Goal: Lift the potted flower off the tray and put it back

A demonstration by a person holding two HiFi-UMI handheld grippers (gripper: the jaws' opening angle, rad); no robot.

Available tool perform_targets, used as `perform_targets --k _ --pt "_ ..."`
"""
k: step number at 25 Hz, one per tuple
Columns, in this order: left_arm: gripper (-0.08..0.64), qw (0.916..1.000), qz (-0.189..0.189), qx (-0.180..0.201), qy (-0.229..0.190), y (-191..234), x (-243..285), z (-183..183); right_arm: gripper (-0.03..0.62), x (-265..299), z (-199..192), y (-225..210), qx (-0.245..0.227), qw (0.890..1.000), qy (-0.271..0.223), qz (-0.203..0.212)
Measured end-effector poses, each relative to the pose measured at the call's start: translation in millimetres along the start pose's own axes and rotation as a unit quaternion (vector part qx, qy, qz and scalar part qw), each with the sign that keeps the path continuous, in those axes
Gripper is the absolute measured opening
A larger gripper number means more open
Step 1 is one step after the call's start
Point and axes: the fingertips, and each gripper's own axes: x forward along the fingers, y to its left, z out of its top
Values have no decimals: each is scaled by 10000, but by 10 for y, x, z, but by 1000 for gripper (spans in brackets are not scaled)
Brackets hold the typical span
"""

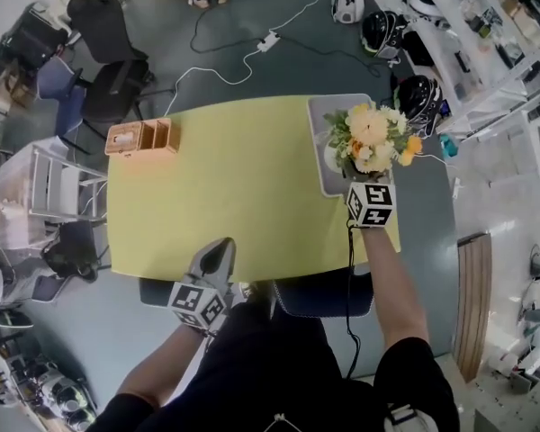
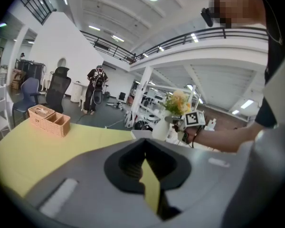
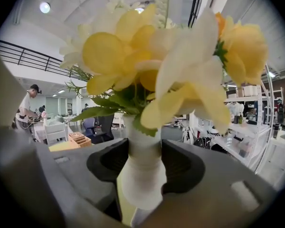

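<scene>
while the right hand-held gripper [image 3: 140, 159] clamps the potted flower [image 1: 371, 139], the left hand-held gripper [image 2: 143, 150] sits closed, empty.

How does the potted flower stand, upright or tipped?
Upright: the potted flower has its white pot rising straight in the right gripper's grip, blooms on top.

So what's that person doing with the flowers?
A person holds a gripper in each hand. The right gripper has its jaws clamped on the neck of the white pot of yellow flowers, holding it over the grey tray on the yellow-green table. The pot looks lifted off the tray. The left gripper is shut and empty by the table's near edge.
</scene>
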Motion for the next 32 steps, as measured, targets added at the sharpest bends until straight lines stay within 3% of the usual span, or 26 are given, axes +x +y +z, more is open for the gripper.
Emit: perform_targets --k 17,26,32 --pt "8 9949 -585 178 -796 -4 -949 575 218 -1316 1017 1772 27 9971 346 680" --pt "8 9918 -577 251 -1109 252 -1444 677 219 -1869 1099 2519 253 9959 190 849" --pt "8 9916 -310 121 -1247 571 -1819 612 219 -2185 1008 2924 292 9955 170 881"
